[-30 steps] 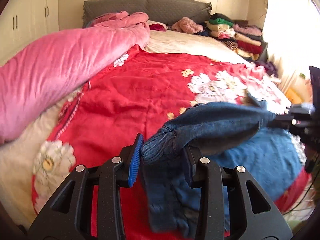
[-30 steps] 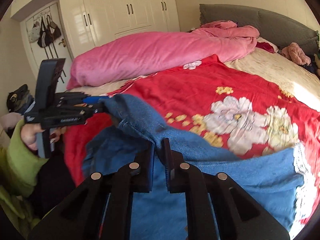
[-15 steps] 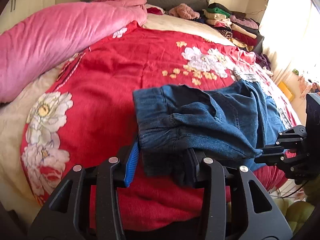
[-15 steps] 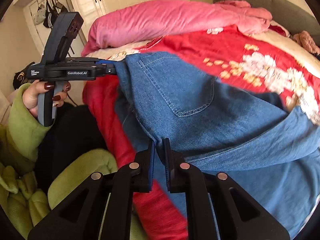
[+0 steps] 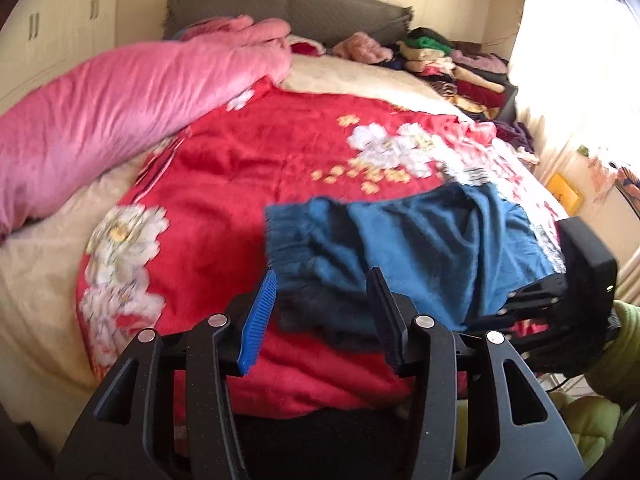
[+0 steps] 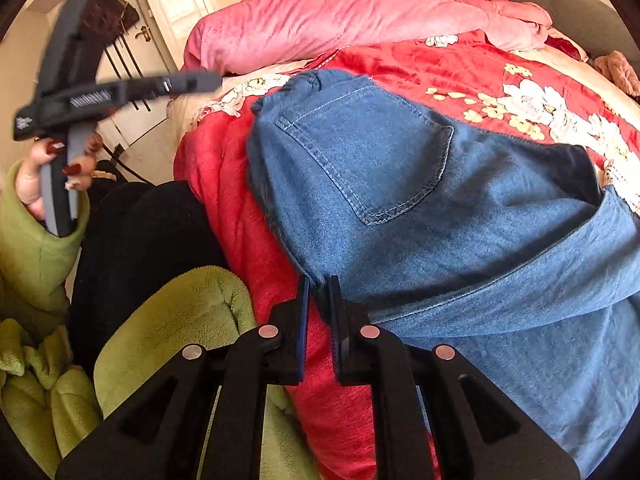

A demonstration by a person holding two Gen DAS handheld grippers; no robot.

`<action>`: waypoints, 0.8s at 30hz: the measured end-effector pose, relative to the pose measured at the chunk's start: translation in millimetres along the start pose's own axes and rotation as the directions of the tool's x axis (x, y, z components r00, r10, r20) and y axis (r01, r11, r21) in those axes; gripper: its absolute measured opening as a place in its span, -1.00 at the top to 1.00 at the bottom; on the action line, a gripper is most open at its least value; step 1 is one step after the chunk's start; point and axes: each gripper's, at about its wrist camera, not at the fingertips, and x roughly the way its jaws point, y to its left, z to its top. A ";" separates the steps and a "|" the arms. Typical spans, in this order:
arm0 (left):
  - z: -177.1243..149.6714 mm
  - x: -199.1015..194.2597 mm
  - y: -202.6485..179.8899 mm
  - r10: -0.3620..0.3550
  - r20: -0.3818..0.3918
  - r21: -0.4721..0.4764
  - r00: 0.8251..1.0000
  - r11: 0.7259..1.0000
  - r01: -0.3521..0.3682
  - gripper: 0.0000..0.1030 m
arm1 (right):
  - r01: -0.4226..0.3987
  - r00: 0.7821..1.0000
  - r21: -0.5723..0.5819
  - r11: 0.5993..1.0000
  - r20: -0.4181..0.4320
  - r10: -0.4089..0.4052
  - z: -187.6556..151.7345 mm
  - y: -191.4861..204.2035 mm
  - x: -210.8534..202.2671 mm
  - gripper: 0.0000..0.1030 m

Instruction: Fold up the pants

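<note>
Pants [image 6: 400, 184] lie on bed [image 5: 224, 184] at near edge, waist part already laid over legs. Left tool [image 5: 320, 312] opening, cloth free between jaws. Right tool [image 6: 319, 308] narrow, pinching pants edge. Further folds probably remain.

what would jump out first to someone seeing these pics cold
The blue jeans lie back pocket up on the near edge of the red floral blanket. The right gripper pinches their near edge; the left gripper is opening, clear of the denim. A pink duvet lies rolled along the bed's left side.
</note>
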 end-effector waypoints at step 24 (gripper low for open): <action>-24.9 75.5 -21.7 -0.008 -0.195 0.063 0.981 0.998 0.021 0.24 | 0.092 0.996 0.152 0.984 -0.033 -0.088 5.2 -29.8 6.0 0.41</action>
